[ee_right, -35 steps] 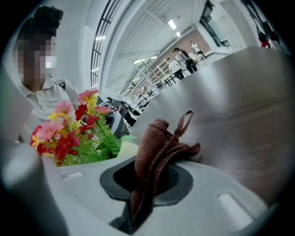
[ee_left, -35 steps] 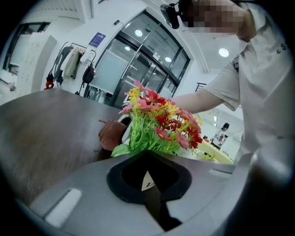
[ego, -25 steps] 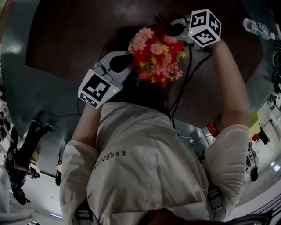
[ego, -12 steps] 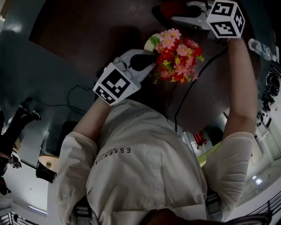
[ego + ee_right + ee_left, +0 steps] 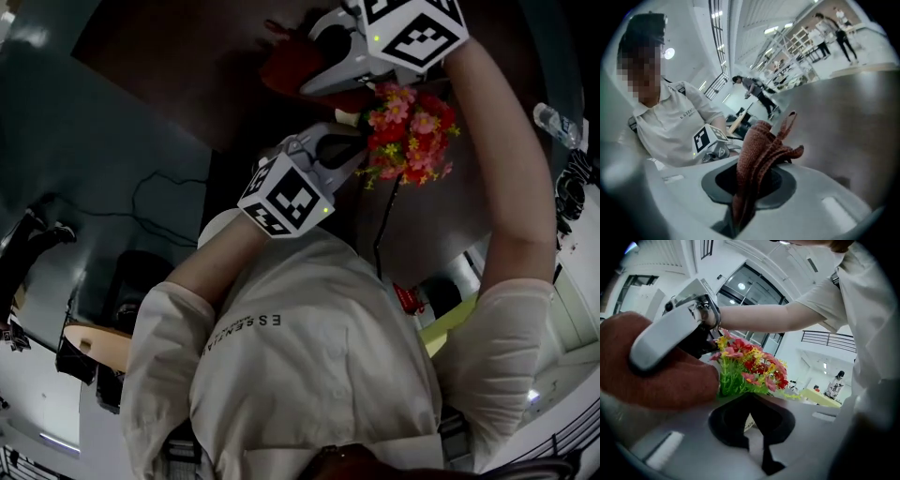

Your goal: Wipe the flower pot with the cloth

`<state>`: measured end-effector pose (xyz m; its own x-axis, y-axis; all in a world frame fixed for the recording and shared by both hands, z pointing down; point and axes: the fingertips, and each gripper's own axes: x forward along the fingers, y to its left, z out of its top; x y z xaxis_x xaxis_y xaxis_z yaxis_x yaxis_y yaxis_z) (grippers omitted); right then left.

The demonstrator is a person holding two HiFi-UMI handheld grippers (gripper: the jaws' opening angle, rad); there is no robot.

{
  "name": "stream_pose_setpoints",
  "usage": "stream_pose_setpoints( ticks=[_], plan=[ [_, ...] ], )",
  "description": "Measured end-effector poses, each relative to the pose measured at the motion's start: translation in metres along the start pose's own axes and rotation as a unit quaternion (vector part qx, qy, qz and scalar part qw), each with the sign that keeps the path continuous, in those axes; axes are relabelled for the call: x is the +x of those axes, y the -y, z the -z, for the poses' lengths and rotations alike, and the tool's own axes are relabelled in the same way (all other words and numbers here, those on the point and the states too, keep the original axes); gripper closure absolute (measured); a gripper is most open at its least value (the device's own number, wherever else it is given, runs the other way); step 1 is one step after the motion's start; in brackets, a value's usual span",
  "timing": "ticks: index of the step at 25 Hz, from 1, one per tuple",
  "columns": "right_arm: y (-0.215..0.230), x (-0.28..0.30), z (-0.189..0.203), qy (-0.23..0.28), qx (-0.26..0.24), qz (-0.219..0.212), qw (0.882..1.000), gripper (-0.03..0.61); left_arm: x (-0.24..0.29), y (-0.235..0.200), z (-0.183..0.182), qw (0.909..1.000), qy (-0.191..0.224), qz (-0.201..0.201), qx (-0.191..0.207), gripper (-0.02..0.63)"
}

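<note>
The flower pot (image 5: 749, 422) carries a bunch of red, pink and yellow artificial flowers (image 5: 411, 131) (image 5: 751, 369); only a sliver of its pale wall shows. My left gripper (image 5: 349, 142) (image 5: 752, 401) is shut on the pot just below the flowers. A rust-red knitted cloth (image 5: 284, 66) (image 5: 761, 150) hangs folded from my right gripper (image 5: 317, 80) (image 5: 752, 192), which is shut on it. That gripper sits above and left of the flowers in the head view. In the left gripper view the cloth (image 5: 656, 376) bulges right beside the green stems.
A dark brown round table (image 5: 178, 56) lies under both grippers. A clear water bottle (image 5: 560, 124) stands at its right edge. A black cable (image 5: 382, 230) runs down from the flowers toward the person. People stand far off in the hall.
My right gripper has swung with the cloth from the right of the flowers to their upper left and rolled over. The left gripper keeps its hold on the pot.
</note>
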<state>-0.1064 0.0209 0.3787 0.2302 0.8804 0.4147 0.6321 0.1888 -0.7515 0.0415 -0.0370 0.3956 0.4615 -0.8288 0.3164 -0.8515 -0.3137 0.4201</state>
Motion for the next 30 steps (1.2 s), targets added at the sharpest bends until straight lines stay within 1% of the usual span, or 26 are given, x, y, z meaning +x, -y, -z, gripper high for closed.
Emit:
stream_pose_setpoints(
  ticks=[2,4,6,9,12,17,19,22,24,27,30],
  plan=[
    [-0.006,0.023,0.015,-0.064,0.015,-0.047,0.997,0.529,0.001,-0.001,-0.001,0.9999,0.007,-0.006,0.006,0.598],
    [-0.007,0.037,0.033,-0.117,0.033,-0.075,0.990,0.529,0.003,-0.003,-0.001,0.9998,0.013,-0.008,0.015,0.598],
    [-0.002,0.044,0.044,-0.139,0.046,-0.084,0.986,0.528,0.005,-0.002,0.000,0.9995,0.014,-0.008,0.026,0.598],
    [0.010,0.048,0.055,-0.143,0.056,-0.077,0.985,0.529,0.006,-0.003,0.006,0.9993,0.005,-0.013,0.035,0.598],
    [0.025,0.048,0.071,-0.164,0.060,-0.054,0.983,0.529,0.004,-0.008,0.013,0.9993,-0.007,-0.021,0.030,0.598],
    [0.042,0.040,0.086,-0.176,0.038,-0.008,0.984,0.529,0.004,-0.010,0.010,0.9996,-0.003,-0.022,0.018,0.598],
    [0.048,0.032,0.090,-0.166,0.039,0.009,0.985,0.529,0.006,-0.010,0.010,0.9995,-0.006,-0.022,0.022,0.598],
    [0.056,0.014,0.095,-0.125,0.069,0.033,0.989,0.529,0.009,-0.010,0.010,0.9988,-0.020,-0.023,0.039,0.598],
    [0.061,-0.002,0.102,-0.104,0.087,0.053,0.989,0.529,0.012,-0.009,0.009,0.9988,-0.024,-0.019,0.037,0.598],
    [0.066,-0.024,0.115,-0.093,0.105,0.088,0.986,0.529,0.015,-0.010,0.007,0.9991,-0.026,-0.014,0.031,0.598],
    [0.076,-0.044,0.131,-0.111,0.110,0.146,0.977,0.529,0.015,-0.010,0.007,0.9989,-0.033,-0.011,0.032,0.598]
  ],
)
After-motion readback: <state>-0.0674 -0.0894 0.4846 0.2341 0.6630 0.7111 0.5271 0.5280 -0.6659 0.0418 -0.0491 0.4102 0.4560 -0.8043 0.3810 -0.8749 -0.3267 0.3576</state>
